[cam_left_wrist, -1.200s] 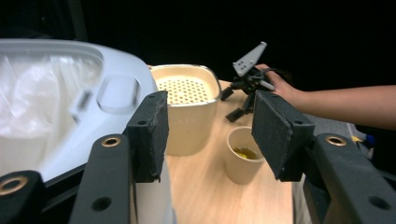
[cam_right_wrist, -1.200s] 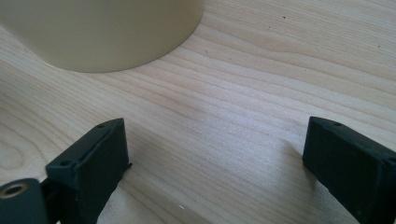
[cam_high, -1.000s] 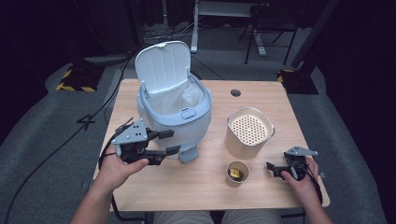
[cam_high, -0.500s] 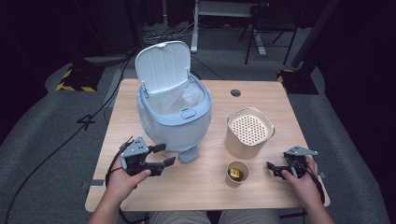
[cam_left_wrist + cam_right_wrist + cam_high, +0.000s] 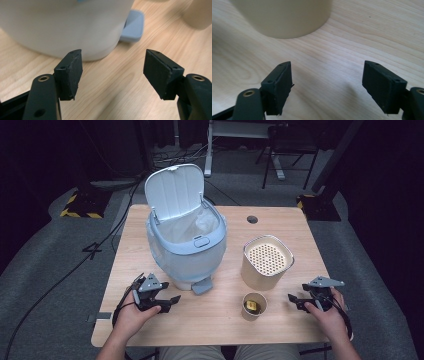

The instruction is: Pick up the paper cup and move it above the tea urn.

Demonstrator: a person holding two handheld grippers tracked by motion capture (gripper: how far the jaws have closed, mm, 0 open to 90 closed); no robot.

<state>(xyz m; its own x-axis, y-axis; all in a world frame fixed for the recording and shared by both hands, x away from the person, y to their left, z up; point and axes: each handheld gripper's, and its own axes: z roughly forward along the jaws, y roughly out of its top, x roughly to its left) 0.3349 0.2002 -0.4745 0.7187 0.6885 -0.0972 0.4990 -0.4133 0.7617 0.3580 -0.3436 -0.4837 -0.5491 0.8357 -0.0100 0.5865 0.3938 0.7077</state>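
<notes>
Pedal bin point(image 5: 186, 251) just beyond left tongs point(image 5: 170, 302), apart; both tongs gaping, empty; right tongs point(image 5: 296, 301) closing.

No legible txt, labels, brands or nos. anywhere: nothing readable on bin point(image 5: 186, 245), beige canister point(image 5: 266, 262), small cup point(image 5: 254, 305), table point(image 5: 280, 222). Only sign-like mark: yellow/black hazard stripes point(image 5: 79, 213) on floor, no wording.

The small cup point(image 5: 254, 305) holds something yellowish, perhaps food, too small to identify. The bin point(image 5: 62, 22) is cropped by the left gripper view's top edge, its liner's depths hidden.
</notes>
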